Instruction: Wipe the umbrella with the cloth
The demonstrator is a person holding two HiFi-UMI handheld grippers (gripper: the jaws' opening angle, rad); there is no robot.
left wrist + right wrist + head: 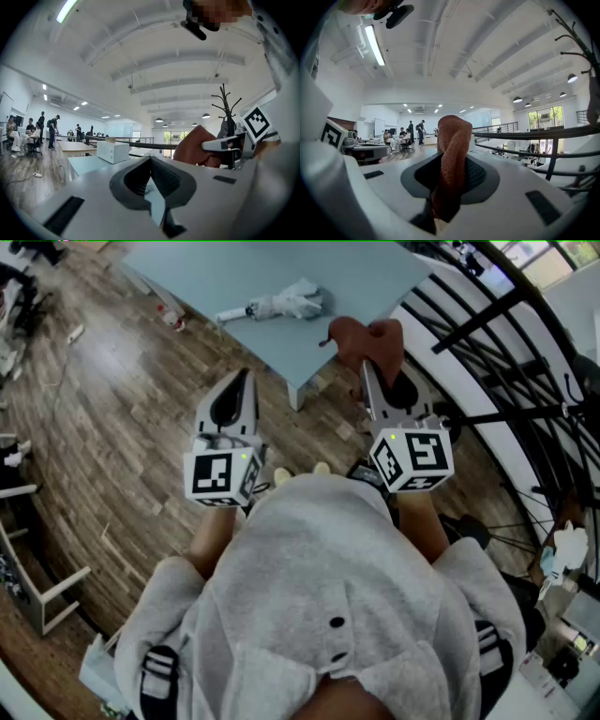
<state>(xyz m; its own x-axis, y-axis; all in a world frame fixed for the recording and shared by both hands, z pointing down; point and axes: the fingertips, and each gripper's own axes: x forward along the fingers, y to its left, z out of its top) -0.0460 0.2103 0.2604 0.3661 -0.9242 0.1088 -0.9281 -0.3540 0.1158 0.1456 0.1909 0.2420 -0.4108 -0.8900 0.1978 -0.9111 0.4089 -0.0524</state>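
Rust-brown terry cloth stands pinched between the jaws of the right claw, which is clamped on a fold of it and held just short of the near edge of the counter. The left claw is closed on nothing and is also off the counter, over the wood floor. The umbrella, pale and folded with its canopy loosely bunched, lies flat on the counter near its front edge, well apart from both claws. It looks light and likely to slide or roll under a wipe. Its fabric is soft and will ruck, so the empty claw would best pin the stiffer handle end while the cloth strokes along the canopy.
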